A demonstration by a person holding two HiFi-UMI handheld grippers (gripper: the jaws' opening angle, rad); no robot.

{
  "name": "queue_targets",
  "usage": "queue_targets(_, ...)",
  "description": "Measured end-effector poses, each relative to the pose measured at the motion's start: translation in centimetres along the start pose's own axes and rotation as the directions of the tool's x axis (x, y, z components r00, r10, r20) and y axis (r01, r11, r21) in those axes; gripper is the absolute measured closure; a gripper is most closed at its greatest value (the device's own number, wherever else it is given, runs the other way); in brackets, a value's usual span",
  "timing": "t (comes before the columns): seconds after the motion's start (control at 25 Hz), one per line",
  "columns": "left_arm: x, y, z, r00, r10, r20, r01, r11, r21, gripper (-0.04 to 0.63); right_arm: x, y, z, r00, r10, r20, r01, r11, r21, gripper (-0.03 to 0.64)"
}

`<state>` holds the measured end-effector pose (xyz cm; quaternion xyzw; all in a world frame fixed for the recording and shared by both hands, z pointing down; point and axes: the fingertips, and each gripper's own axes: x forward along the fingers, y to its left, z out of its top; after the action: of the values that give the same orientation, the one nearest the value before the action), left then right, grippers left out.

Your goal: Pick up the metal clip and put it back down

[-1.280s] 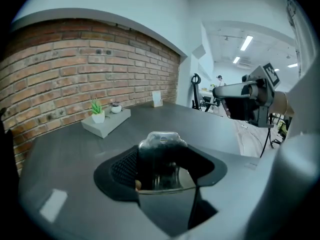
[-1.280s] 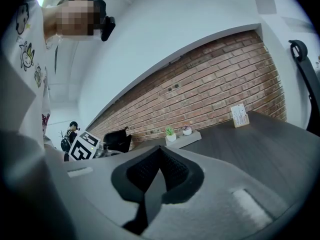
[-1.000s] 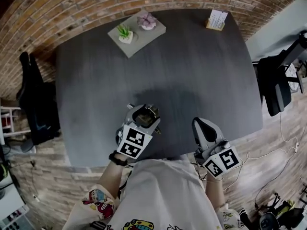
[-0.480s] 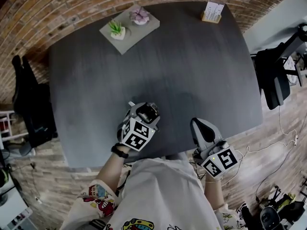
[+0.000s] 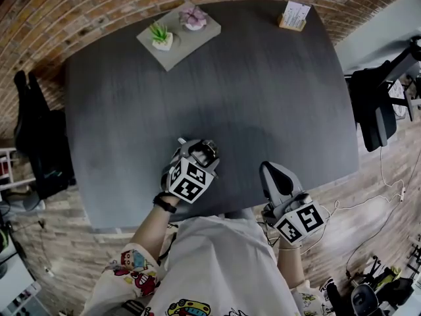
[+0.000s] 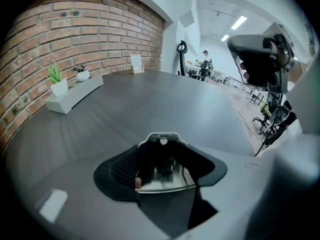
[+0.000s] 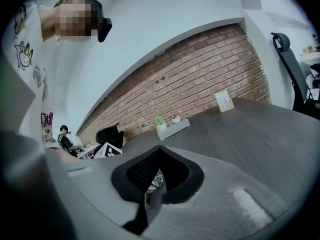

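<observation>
My left gripper (image 5: 199,155) is over the near part of the dark table (image 5: 263,97) and is shut on the metal clip (image 5: 204,151). In the left gripper view the clip (image 6: 167,176) shows as a dark body with shiny metal between the jaws of the left gripper (image 6: 161,170); I cannot tell whether it touches the tabletop. To the right, at the table's front edge, my right gripper (image 5: 272,174) is shut. The right gripper view shows the right gripper (image 7: 152,183) with its jaws together and nothing held.
A grey tray (image 5: 176,45) with two small potted plants stands at the table's far left. A card holder (image 5: 294,16) is at the far right corner. A black office chair (image 5: 376,114) stands right of the table, and dark chairs (image 5: 36,147) to its left.
The left gripper has tipped, its marker cube coming up closer to the jaws, still gripping the clip. The right gripper has barely moved. The head camera has shifted slightly.
</observation>
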<state>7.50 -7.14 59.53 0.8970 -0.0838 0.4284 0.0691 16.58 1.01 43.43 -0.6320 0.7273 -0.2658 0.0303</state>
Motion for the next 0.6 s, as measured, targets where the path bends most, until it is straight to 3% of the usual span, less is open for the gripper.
queue_targets(0.6,-0.03,-0.02,0.41,1.000,0.017,0.015,-0.017,1.000,0.001,0.287,0.87,-0.04,0.39,1.000,0.020,-0.019,-0.020,1.000,0.001,0.615)
